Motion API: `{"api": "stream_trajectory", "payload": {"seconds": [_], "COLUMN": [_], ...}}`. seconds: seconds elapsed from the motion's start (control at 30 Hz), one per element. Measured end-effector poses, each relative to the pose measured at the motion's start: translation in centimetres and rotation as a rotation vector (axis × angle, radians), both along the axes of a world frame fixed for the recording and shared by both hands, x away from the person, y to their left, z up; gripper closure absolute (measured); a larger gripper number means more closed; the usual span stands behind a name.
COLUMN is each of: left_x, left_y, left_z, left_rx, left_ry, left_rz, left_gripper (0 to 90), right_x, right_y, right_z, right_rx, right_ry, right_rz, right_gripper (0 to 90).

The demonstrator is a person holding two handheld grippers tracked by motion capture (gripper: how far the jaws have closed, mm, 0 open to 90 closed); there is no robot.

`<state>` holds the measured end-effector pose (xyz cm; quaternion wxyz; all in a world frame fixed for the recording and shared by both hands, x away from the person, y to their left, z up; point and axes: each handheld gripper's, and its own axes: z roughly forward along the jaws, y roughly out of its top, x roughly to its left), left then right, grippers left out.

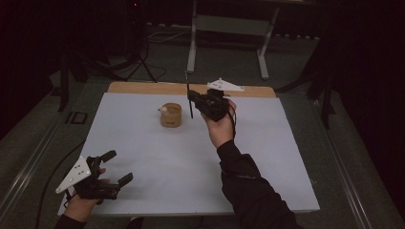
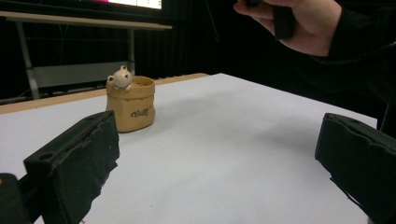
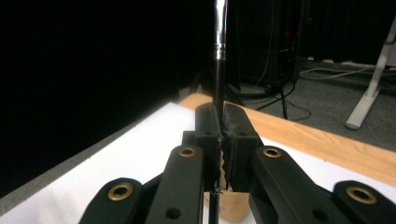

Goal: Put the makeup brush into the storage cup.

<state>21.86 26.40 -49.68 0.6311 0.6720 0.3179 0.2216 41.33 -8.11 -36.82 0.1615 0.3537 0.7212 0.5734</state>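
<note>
Pen upright in my right gripper, that is where things stand. My right fingers are clenched on its thin black shaft; in the right gripper view the rod runs straight up between the pads, its silver section above them and its lower end dropping out below. I hold it vertical, I judge, because the only sensible way into a narrow-mouthed pot is tip first from above.

The pot is the small tan holder, shaped like a sack with a little bear figure perched on its rim. It stands toward the far middle of the white tabletop, and the pen hangs just beside it, to its right in the high view, apart from it and clear of the rim. Nothing shows inside its mouth from here.

My left gripper rests low at the near left corner, well apart from the holder. Its fingers are spread wide with nothing between them, and they point toward the holder. I keep it there out of the way; it could steady the holder if the pen nudges it.

What is left, as I judge it, is to bring the pen over the opening and lower it in. The risk is catching the rim or the bear and tipping the light holder.
</note>
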Motion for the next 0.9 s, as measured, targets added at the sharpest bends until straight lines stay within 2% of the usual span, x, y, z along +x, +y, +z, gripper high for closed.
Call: {"api": "stream_trajectory", "payload": {"seconds": [0.1,0.37,0.9], "left_x": [0.0,-0.1,-0.1], "left_y": [0.0,0.0,-0.1], "left_z": [0.0,0.1,0.1], "left_rx": [-0.004,-0.006,-0.006], "left_ry": [-0.001,-0.004,-0.007], "left_rz": [0.000,-0.001,-0.005], "left_gripper": [0.3,0.3,0.3], "right_x": [0.5,1.8,3.0], "right_y": [0.3,1.3,2.9], "right_z": [0.3,0.5,0.8], "right_rx": [0.008,-0.015,-0.020], "right_ry": [0.004,-0.003,-0.023], "right_rz": [-0.003,-0.015,-0.022], "right_gripper": [85.8,85.8,85.8]}}
